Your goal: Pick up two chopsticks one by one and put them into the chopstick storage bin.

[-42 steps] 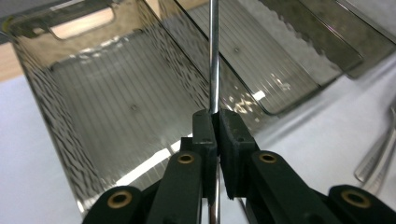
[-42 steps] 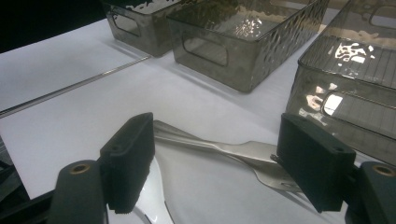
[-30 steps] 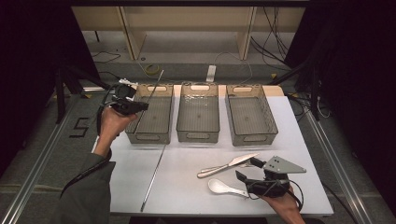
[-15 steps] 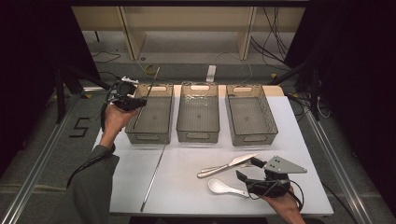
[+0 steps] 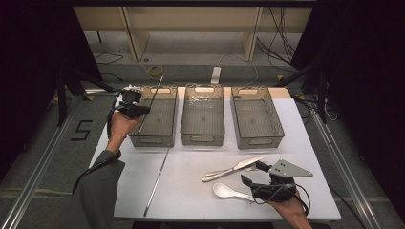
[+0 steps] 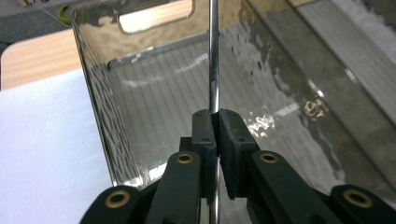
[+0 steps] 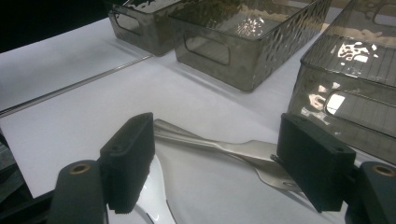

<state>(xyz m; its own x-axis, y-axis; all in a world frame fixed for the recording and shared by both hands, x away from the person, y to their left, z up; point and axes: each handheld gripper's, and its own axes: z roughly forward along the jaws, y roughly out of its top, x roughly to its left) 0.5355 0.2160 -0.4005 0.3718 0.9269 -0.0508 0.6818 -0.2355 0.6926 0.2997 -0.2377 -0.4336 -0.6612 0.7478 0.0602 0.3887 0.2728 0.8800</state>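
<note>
A thin metal rod (image 6: pixel 214 56) is pinched between the pads of the left gripper (image 6: pixel 215 122), whose jaws are closed tight on it. In the left gripper view the rod rises straight up from the pads against the inside of the left bin (image 6: pixel 140 93), a smoky, rippled clear tray with a cut-out handle at its far end; the rod also runs down past the pads and out of the bottom of the picture. The high view gives what that close picture cannot: the left gripper (image 5: pixel 135 109) sits at the left bin's (image 5: pixel 154 138) left rim, and a slim rod (image 5: pixel 155 93) slants up and away from it over the bin. A second long rod (image 5: pixel 157 180) lies flat on the white table (image 5: pixel 191 195), from the bin's near wall toward the table's front edge. Whether that lying piece joins the held one is hard to make out from above.

Beside the left bin stand the middle bin (image 5: pixel 202 139) and the right bin (image 5: pixel 282 141) in a row.

Near the front right, the right gripper (image 5: pixel 251 174) rests low with its jaws spread wide, gripping nothing. Its own view shows the black pads (image 7: pixel 128 161) well apart, with a metal knife (image 7: pixel 224 149) lying between and beyond them, and a white spoon (image 7: pixel 152 196) cut off at the bottom edge. The high view shows the knife (image 5: pixel 232 169) and spoon (image 5: pixel 224 191) whole, side by side.
</note>
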